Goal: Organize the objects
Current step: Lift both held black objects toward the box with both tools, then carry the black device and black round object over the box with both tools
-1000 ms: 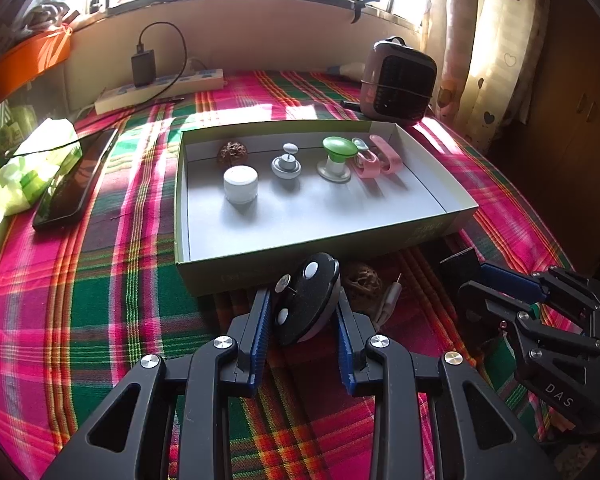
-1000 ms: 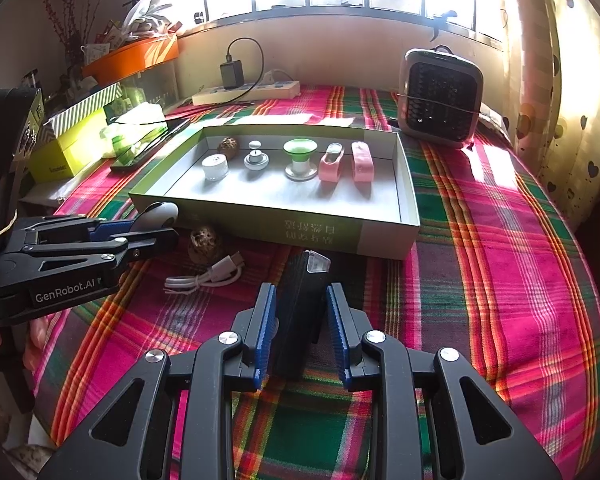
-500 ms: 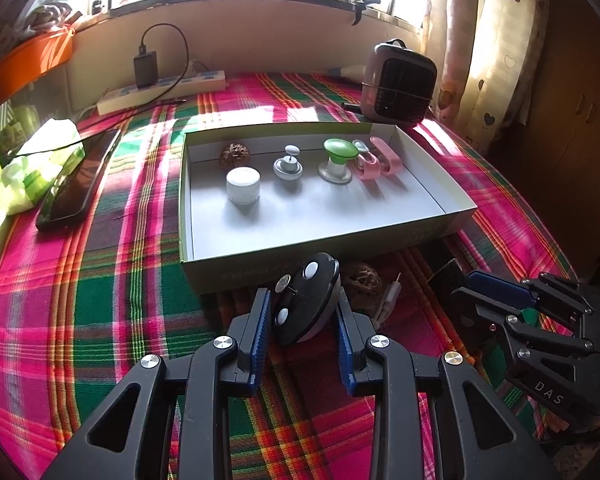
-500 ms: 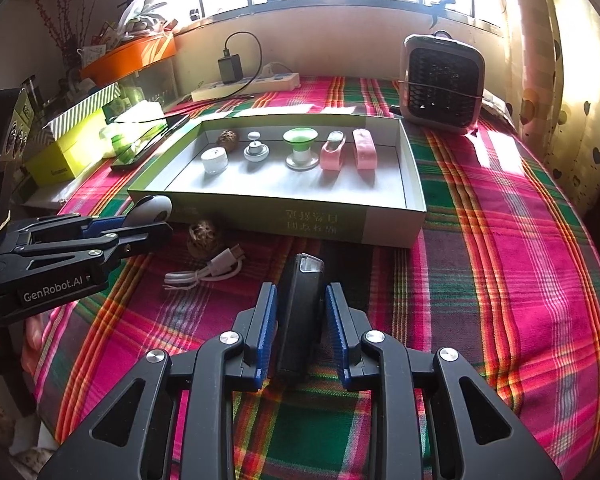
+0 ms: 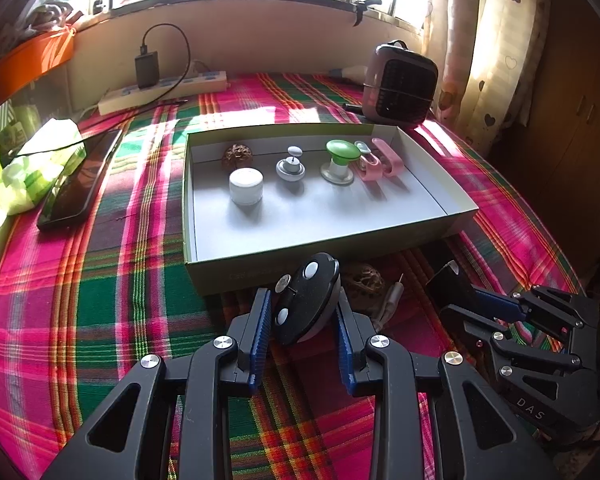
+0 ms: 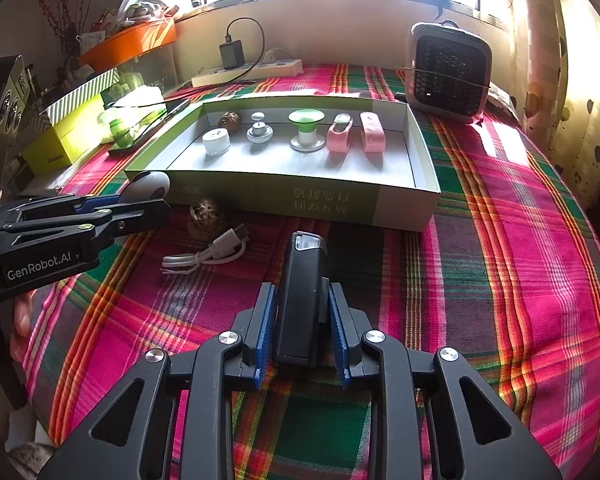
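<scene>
Because both grippers are loaded at once, read the scene from your left hand across to your right. Your left gripper [image 5: 302,326] has its blue pads closed narrowly on a round black puck with white dots [image 5: 307,303], tilted on edge so the pads bear on its rim; it sits just in front of the near wall of the shallow green-sided box [image 5: 260,270], a position that suits a short lift over that wall. Inside the box, a row runs along the far side: a white jar [image 5: 246,186], a walnut [image 5: 237,155] behind it, a small metal knob [image 5: 291,166], a green-topped stand [image 5: 340,160] and two pink clips [image 5: 380,162]. The near half of the floor is bare, so judge that as the likely drop zone. On the plaid cloth between the grippers lie a second walnut [image 6: 204,218] and a coiled white cable [image 6: 210,254], both apart from either gripper and not yet boxed. Your right gripper [image 6: 302,330] is clamped on a black rectangular device with a clear tip [image 6: 302,296], held lengthwise along the fingers, tip pointing at the box wall. This grip keeps the long body steady for a forward carry. Watch the near wall when lifting either item.
</scene>
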The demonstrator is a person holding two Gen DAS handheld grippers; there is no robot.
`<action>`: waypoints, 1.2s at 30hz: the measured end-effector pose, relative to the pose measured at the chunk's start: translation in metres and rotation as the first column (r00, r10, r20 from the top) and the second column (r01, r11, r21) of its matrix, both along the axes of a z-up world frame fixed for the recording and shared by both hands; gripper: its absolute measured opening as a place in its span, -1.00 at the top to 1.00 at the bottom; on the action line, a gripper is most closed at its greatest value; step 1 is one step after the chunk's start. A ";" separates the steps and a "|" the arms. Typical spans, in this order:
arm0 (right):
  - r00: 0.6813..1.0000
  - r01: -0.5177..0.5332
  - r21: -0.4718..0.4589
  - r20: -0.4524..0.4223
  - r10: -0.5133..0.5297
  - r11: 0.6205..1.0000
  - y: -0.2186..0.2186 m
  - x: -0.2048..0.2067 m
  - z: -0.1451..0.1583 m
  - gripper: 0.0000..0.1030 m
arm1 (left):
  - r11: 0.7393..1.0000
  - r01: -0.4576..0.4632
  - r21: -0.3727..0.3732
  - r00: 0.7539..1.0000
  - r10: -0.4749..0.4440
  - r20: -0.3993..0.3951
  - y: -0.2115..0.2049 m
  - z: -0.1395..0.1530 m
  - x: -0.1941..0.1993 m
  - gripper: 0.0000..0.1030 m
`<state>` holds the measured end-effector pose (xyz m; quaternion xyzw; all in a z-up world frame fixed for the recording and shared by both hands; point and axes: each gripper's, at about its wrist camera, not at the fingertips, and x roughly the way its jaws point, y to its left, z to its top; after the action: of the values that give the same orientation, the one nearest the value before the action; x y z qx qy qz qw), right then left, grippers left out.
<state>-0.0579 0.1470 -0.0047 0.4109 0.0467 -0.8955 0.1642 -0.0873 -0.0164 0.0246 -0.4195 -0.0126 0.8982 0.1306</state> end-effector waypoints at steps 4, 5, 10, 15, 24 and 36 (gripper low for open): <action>1.000 -0.005 0.004 -0.005 0.005 1.000 -0.001 0.001 0.001 0.52 | 1.000 0.000 0.001 1.000 0.000 0.000 0.000 0.000 0.000 0.47; 1.000 -0.005 0.005 -0.007 0.005 1.000 -0.001 0.001 0.002 0.53 | 1.000 0.000 0.001 1.000 0.000 -0.001 0.000 0.000 0.000 0.47; 1.000 -0.004 0.003 -0.019 0.004 1.000 -0.001 0.001 0.007 0.53 | 1.000 0.000 0.001 1.000 0.000 -0.004 0.000 0.001 0.001 0.47; 1.000 -0.012 -0.014 -0.020 0.012 1.000 -0.001 0.001 0.010 0.53 | 1.000 -0.001 0.002 1.000 0.001 -0.005 0.000 0.002 0.001 0.47; 0.998 -0.036 -0.042 -0.051 0.034 0.998 -0.003 -0.003 0.027 0.53 | 1.000 -0.004 0.001 1.000 0.004 -0.024 0.001 0.011 0.000 0.47; 0.998 -0.039 -0.054 -0.053 0.036 0.998 -0.005 -0.015 0.032 0.53 | 1.000 -0.007 0.006 0.999 0.007 -0.034 0.000 0.016 -0.006 0.47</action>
<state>-0.0731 0.1415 0.0276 0.3819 0.0342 -0.9037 0.1908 -0.0930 -0.0160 0.0404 -0.4037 -0.0143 0.9057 0.1287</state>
